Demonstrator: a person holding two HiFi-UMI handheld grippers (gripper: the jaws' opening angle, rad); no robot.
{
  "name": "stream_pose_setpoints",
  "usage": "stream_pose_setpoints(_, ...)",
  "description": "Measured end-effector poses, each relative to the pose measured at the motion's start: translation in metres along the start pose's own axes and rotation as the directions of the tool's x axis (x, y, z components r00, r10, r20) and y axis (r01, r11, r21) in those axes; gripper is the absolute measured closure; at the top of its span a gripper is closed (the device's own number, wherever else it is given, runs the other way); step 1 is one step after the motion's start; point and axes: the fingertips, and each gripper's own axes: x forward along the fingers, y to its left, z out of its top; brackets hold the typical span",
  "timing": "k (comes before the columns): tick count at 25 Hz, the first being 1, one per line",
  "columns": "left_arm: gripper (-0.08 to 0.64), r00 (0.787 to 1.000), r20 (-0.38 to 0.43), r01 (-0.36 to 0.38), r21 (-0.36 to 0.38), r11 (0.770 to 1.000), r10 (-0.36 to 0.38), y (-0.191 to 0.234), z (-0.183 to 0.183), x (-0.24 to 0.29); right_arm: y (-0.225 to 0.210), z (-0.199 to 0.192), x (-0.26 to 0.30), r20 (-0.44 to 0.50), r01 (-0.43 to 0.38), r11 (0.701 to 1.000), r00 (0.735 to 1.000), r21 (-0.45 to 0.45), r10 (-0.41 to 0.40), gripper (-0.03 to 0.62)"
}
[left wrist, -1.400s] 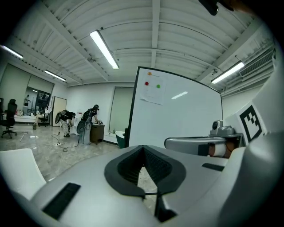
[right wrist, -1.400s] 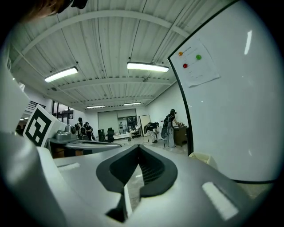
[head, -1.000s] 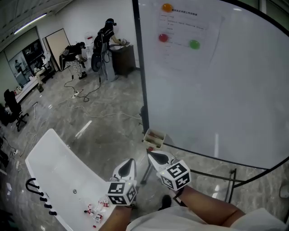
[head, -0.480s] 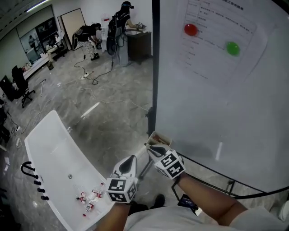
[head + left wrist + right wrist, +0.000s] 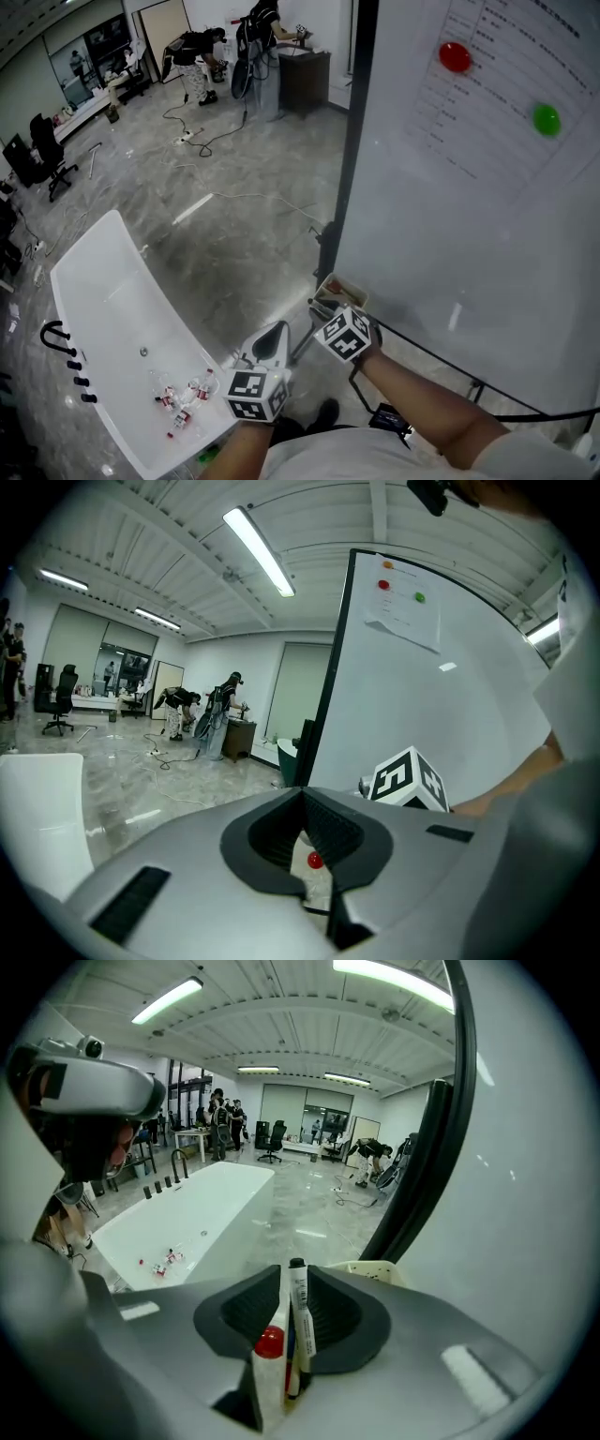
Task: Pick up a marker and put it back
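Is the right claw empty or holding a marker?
Holding. The right claw is shut on a white marker with a black end, standing between its jaws.

2 claws (image 5: 278, 330) (image 5: 320, 307), 1 marker (image 5: 299, 1309), 1 whiteboard (image 5: 487, 216), 1 tub (image 5: 103, 281), 1 tray (image 5: 339, 289), 3 magnets (image 5: 382, 584).

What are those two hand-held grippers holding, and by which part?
Right hand-held gripper: a marker, clamped by its barrel, black end protruding. Left hand-held gripper: nothing.
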Motion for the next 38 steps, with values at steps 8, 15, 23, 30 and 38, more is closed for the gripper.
stream_pose_setpoints(8,0.556,1.000,-0.011,-0.007,-0.026,1.000,0.007,0.007,-0.010,0.003,0.000,-0.002,0.021,-0.059,0.043,0.998,0.997,-0.037,-0.045,0.488)
stream_pose_setpoints(15,0.557,1.000,-0.009,-0.016,-0.040,0.999,0.015,0.011,-0.011,0.002,-0.003,-0.001,0.023,-0.056,0.074,0.997,0.996,-0.031,-0.075,0.520)
stream_pose_setpoints(23,0.557,1.000,0.007,-0.005,-0.025,1.000,0.005,0.007,-0.001,0.004,-0.010,0.020,-0.009,0.064,0.096,0.995,0.993,-0.009,-0.096,0.528)
stream_pose_setpoints(30,0.557,0.999,0.038,0.038,0.015,0.999,-0.039,-0.016,0.019,0.012,-0.027,0.040,-0.069,0.241,0.139,0.987,0.958,0.076,-0.154,0.528)
stream_pose_setpoints(38,0.556,0.990,0.082,0.106,0.057,0.993,-0.111,-0.054,0.049,0.025,-0.049,0.065,-0.154,0.478,0.109,0.958,0.848,0.264,-0.228,0.528)
